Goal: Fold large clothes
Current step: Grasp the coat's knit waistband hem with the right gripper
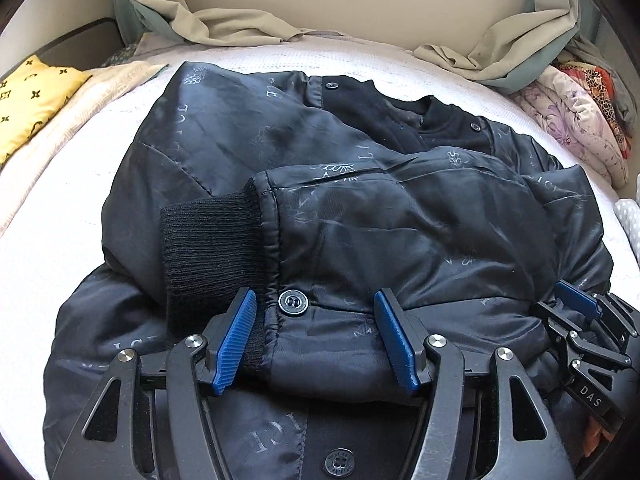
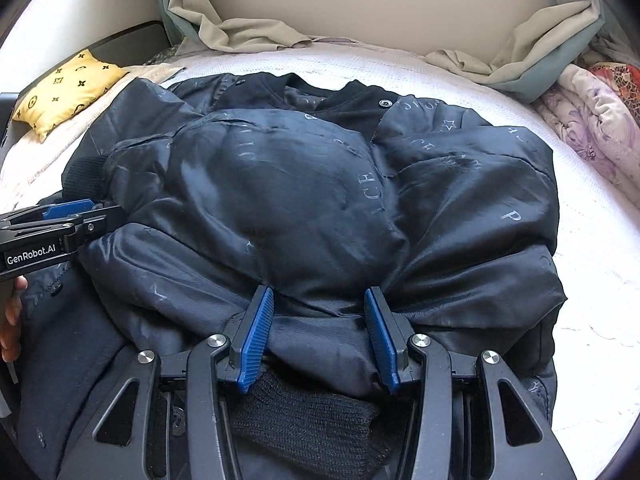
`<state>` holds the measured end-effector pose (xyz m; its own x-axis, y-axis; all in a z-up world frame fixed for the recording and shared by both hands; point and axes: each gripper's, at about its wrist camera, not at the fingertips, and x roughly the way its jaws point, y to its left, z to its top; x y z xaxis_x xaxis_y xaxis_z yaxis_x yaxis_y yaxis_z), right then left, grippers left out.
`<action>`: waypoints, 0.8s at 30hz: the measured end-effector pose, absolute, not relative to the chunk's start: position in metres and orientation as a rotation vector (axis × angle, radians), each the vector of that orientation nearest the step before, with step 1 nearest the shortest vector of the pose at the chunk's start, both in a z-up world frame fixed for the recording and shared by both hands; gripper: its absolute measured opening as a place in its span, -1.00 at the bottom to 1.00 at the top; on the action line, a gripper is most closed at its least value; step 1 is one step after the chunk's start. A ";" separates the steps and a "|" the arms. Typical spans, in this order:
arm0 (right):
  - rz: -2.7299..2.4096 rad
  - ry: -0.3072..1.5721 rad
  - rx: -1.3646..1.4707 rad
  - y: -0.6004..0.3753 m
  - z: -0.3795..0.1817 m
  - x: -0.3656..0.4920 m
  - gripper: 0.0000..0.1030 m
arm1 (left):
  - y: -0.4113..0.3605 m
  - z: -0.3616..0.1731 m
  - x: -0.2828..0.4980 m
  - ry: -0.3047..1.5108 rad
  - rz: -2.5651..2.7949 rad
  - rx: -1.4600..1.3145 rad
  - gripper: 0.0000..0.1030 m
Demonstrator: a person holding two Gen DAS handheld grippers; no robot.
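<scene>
Dark printed jacket [image 1: 360, 208] lying half-folded on white bedspread [image 1: 48, 240], sleeves crossed over chest, ribbed cuff [image 1: 208, 248] at left; yellow pillow [image 1: 28, 100] and beige sheet [image 1: 500, 56] well apart at far edge. Left gripper [image 1: 316, 336] spread over lower hem, folded hem edge with snap button [image 1: 293, 301] between blue pads [image 1: 236, 340], pads not seen pressing; right gripper [image 2: 320, 336] partly closed, pinching bunched hem fabric, knit waistband [image 2: 308, 420] under fingers; hand [image 2: 12, 320] visible at left edge behind left gripper.
</scene>
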<state>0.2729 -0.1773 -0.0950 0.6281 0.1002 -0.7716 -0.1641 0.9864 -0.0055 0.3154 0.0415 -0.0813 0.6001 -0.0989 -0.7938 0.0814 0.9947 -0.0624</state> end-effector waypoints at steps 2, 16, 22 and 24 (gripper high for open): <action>0.151 0.879 -0.077 -0.177 -0.095 0.273 -0.15 | 0.041 -0.081 0.314 0.914 -0.103 -0.016 0.33; 0.147 0.864 -0.066 -0.177 -0.094 0.272 -0.14 | 0.034 -0.082 0.313 0.899 -0.136 -0.007 1.00; 0.147 0.845 -0.068 -0.177 -0.097 0.270 -0.13 | 0.034 -0.082 0.313 0.896 -0.136 -0.005 1.00; 0.146 0.843 -0.068 -0.177 -0.097 0.270 -0.13 | 0.034 -0.082 0.314 0.894 -0.137 -0.005 1.00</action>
